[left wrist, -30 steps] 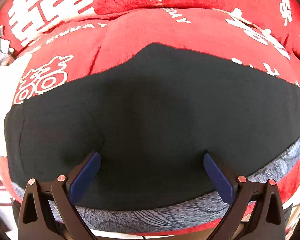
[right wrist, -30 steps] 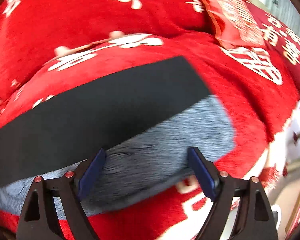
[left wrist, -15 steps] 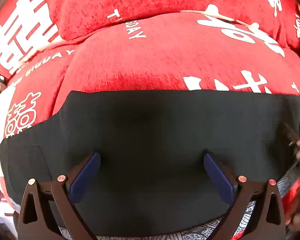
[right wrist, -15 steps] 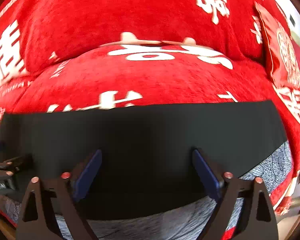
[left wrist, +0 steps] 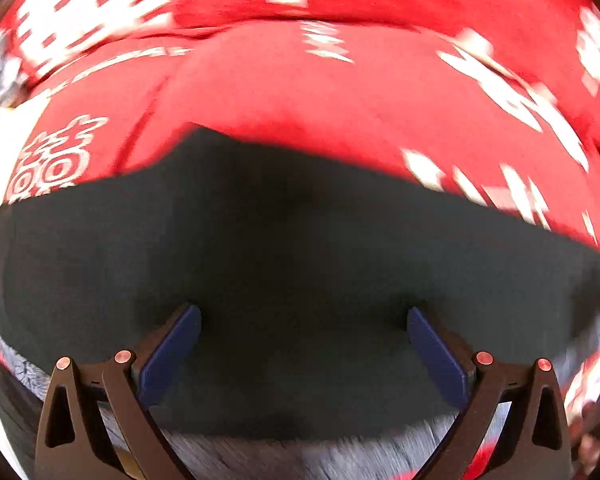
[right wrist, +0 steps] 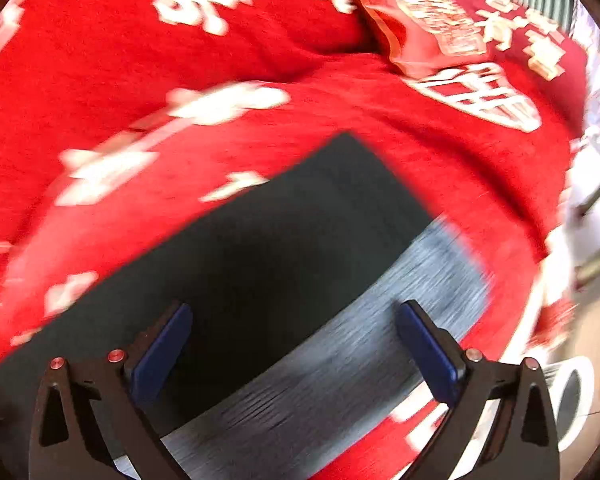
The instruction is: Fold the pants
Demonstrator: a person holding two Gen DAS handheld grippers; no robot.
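Lying flat across the red bedcover (left wrist: 300,92), the black pants (left wrist: 300,264) make a long dark band, with a grey patterned cloth (left wrist: 300,456) showing along their near edge. In the left wrist view the left gripper (left wrist: 304,316) hangs over the middle of the pants, jaws spread wide, nothing between the blue pads. In the right wrist view the right gripper (right wrist: 294,312) stands over the pants' (right wrist: 260,264) end, where the grey cloth (right wrist: 380,320) juts out past them; its jaws have just been opening and now stand wide apart, gripping nothing. A red cushion (right wrist: 416,16) lies beyond the pants on the bedcover (right wrist: 100,60). Both views are blurred.
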